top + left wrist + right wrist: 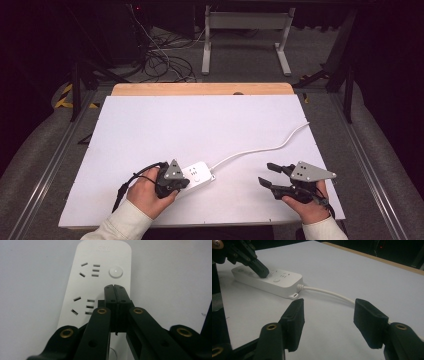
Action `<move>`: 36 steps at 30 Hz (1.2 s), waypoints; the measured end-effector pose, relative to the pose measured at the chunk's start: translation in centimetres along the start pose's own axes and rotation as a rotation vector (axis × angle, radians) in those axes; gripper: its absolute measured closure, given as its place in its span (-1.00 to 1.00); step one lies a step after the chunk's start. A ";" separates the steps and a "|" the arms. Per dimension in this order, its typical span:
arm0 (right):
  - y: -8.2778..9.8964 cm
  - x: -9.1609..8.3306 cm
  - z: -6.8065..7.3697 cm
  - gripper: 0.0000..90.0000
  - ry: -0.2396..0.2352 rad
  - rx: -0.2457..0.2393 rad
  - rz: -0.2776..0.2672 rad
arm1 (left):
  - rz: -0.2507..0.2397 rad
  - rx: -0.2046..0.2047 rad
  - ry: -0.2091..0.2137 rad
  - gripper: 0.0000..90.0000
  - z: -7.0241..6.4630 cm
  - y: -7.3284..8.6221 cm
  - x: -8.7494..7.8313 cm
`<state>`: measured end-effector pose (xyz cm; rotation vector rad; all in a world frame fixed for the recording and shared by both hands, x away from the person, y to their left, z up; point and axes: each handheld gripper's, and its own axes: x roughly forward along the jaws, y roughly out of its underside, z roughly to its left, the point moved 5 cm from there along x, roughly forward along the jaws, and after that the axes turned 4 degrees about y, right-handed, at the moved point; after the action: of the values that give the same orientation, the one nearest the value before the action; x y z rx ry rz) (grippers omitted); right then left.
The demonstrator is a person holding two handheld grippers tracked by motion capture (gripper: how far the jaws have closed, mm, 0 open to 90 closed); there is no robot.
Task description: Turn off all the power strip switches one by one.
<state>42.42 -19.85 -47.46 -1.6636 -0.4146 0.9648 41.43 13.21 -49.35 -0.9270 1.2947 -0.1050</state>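
Pretty much a two-tone scene here. The power strip [198, 174] is plain white all over, same for its round button [116, 272], and the socket slots show up as dark grey slits. Its cord [260, 148] is white too. It all sits on a flat white table top [200, 125] with a light wooden edge [200, 89] along the far side. Both the left gripper [170, 186] and right gripper [272, 176] are matte black with small brass-coloured rivets [66, 333], and each has a grey three-cornered plate on top. The sleeves [125, 222] are off-white. There's yellow-and-black striped tape [64, 96] on the grey floor.
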 end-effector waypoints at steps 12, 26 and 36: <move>0.1 -0.1 -0.2 -0.05 0.002 0.002 0.001 | -0.093 -0.022 0.017 1.00 -0.1 -0.9 -2.2; 0.1 0.0 -0.2 -0.05 0.004 -0.002 0.003 | -0.116 -0.021 0.036 1.00 -0.2 -1.6 -2.2; 0.2 0.0 -0.2 -0.05 -0.001 -0.001 0.003 | -0.110 -0.012 0.055 1.00 -0.2 -3.1 -1.0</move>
<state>42.54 -19.98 -47.61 -1.6651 -0.4129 0.9682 42.21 11.65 -46.56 -1.0120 1.2955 -0.2100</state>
